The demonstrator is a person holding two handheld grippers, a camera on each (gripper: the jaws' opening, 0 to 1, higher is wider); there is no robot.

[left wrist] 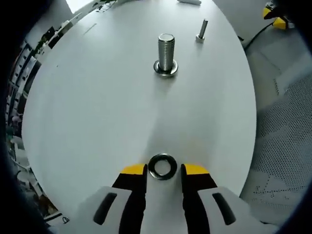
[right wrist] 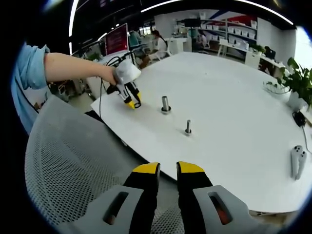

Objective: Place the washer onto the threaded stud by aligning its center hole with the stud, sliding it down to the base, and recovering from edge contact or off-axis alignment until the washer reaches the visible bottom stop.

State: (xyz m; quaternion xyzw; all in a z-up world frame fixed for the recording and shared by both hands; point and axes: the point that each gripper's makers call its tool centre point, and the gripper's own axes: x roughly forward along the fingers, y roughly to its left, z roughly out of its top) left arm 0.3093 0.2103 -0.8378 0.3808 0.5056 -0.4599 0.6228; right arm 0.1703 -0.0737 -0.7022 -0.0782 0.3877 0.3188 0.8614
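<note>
Washer lies flat between open jaws, open tabletop before stud.

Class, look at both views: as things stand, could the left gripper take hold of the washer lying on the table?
Probably yes. The washer lies flat between the left gripper's open fingers, with nothing blocking it on the table.

Left gripper view close over table; right gripper view far, same table.

No legible text, labels or numbers anywhere. Red wall screen in the right gripper view shows content, too blurred to read.
</note>
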